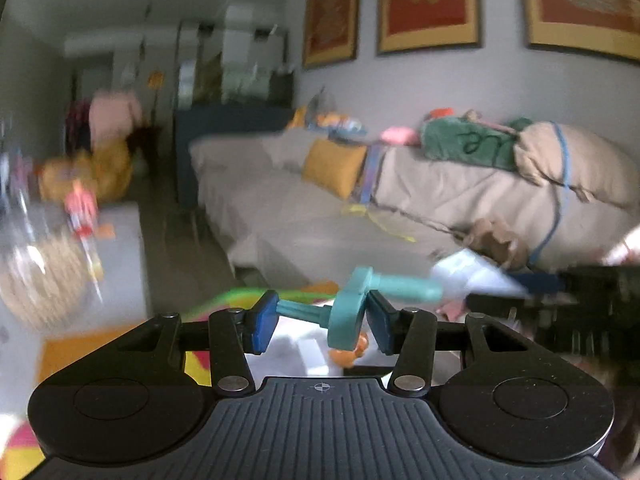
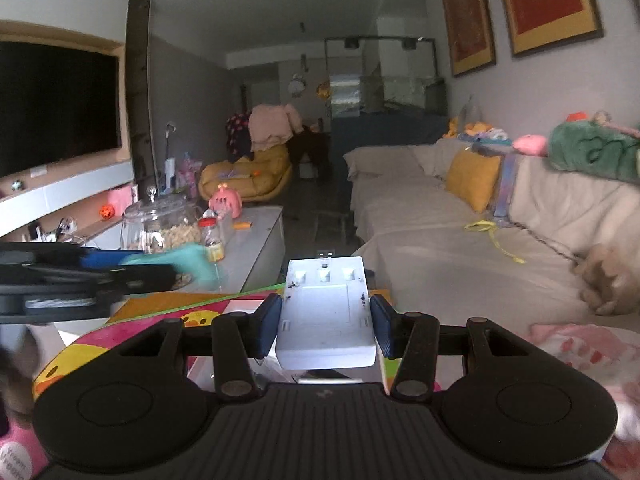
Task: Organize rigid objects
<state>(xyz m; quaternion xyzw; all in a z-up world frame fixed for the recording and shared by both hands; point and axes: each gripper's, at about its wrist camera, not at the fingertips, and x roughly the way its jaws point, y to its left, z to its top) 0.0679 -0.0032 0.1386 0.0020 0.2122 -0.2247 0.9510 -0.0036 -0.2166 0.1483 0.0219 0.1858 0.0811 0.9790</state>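
The left gripper [image 1: 320,322] has its two blue pads closed partway on a teal plastic toy [image 1: 352,306], a disc-shaped piece with a ribbed shaft running across to the left pad and a rounded handle sticking out up and to the right, beyond the fingertips. An orange toy piece [image 1: 352,354] shows just under the teal disc; whether it is joined to it cannot be told. The left wrist view is blurred.

The right gripper [image 2: 325,326] grips a white rectangular plastic part [image 2: 326,316] by its two long sides, jaws about half closed on it; the part lies flat, with three small square recesses along its far end.

Below both grippers lies a colourful children's mat [image 2: 168,320] with yellow duck pictures. Ahead and to the left of the right gripper stands a low white table [image 2: 260,240] carrying a glass jar [image 2: 160,228] of pale snacks, a small red-capped bottle [image 2: 211,240] and a pink toy [image 2: 226,202]. To the right of both grippers runs a long beige sofa [image 2: 440,240] with a yellow cushion [image 2: 472,180], a green plush toy [image 2: 592,152] on its back and a yellow ribbon [image 2: 492,232] on the seat. The left gripper shows at the left edge of the right wrist view, level with the jar, and nothing stands between the two held pieces.
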